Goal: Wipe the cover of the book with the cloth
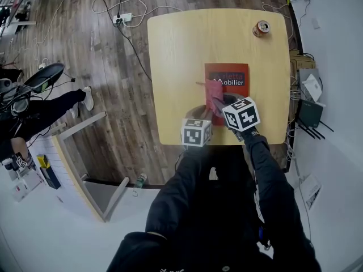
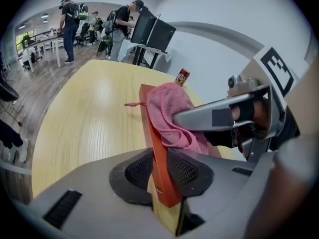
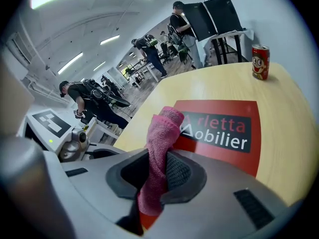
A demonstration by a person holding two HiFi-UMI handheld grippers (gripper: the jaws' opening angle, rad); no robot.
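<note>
Lying cover-up on the near half of the wooden table: red book, dark title band showing. Left gripper: jaws clamped on the book's near edge. Right gripper: jaws pinched on the pink cloth, which rests on the cover's left part. Drink can: upright at the far right corner, well apart from the book.
</note>
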